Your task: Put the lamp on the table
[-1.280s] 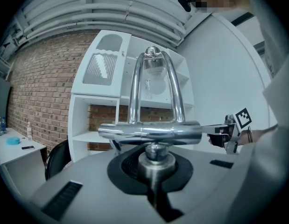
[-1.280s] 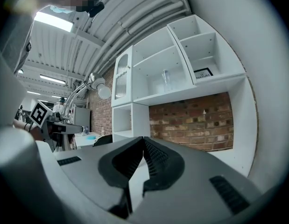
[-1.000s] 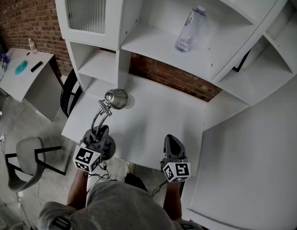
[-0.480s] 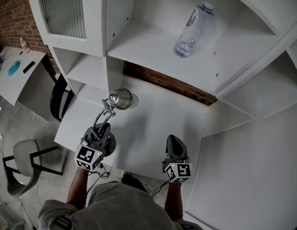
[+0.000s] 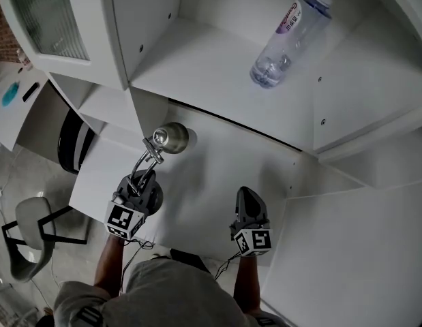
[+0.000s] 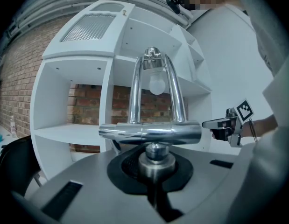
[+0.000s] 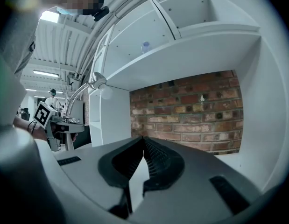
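Observation:
A chrome desk lamp (image 5: 156, 157) stands upright over the front left part of the white table (image 5: 217, 176), its round head (image 5: 172, 138) toward the shelving. My left gripper (image 5: 141, 184) is shut on the lamp's stem just above its dark round base. In the left gripper view the stem sits between the jaws (image 6: 153, 158) under a chrome crossbar (image 6: 151, 132) and bulb. Whether the base rests on the table I cannot tell. My right gripper (image 5: 246, 204) hovers over the table's front edge, shut and empty (image 7: 143, 146). The right gripper view shows the lamp (image 7: 90, 84) at far left.
White shelving rises behind the table, with a clear plastic bottle (image 5: 289, 39) lying on a shelf (image 5: 211, 73). A brick wall (image 7: 191, 111) closes the back. A grey chair (image 5: 30, 234) and a side table (image 5: 13, 104) stand on the floor at left.
The head view has swung nearer the shelving. The left gripper still grips the lamp in about the same spot on the table; the right gripper has hardly moved.

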`<action>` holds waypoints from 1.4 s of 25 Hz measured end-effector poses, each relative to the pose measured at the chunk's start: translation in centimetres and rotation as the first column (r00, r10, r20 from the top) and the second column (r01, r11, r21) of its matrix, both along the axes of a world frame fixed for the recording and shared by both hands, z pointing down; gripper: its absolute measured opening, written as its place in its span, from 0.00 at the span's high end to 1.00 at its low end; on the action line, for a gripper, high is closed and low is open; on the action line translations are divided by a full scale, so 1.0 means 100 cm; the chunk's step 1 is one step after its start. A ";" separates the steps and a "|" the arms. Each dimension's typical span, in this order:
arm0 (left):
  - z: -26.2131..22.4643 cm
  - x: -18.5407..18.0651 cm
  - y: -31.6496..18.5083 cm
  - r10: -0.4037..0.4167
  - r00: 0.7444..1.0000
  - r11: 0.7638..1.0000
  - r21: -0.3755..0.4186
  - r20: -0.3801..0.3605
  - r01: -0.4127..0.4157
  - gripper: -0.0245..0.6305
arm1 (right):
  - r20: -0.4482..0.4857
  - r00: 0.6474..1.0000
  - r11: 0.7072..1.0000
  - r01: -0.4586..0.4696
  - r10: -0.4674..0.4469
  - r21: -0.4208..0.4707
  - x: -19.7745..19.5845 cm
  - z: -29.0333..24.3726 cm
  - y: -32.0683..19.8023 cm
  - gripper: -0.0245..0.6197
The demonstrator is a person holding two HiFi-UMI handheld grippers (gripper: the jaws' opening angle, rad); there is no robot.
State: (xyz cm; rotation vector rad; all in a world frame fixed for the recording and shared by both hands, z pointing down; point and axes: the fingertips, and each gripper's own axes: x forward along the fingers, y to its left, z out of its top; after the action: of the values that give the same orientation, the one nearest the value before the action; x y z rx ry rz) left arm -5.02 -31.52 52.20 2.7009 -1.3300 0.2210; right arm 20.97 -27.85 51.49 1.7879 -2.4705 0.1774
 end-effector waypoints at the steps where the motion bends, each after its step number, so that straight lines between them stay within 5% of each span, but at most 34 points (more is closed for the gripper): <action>1: 0.003 0.001 -0.005 -0.004 1.000 1.000 -0.004 0.002 0.004 0.96 | 0.003 1.000 1.000 0.000 0.000 -0.004 0.002 0.003 -0.004 0.93; 35: 0.075 0.023 -0.091 -0.017 1.000 0.998 -0.053 0.020 0.018 0.96 | 0.006 0.999 0.996 0.042 -0.042 -0.080 0.014 0.060 -0.073 0.93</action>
State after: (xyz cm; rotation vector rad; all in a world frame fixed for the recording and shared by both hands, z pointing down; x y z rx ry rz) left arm -2.70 -40.65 59.68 2.6486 -1.3329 0.2772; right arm 22.34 -35.16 57.51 1.7051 -2.4644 0.2736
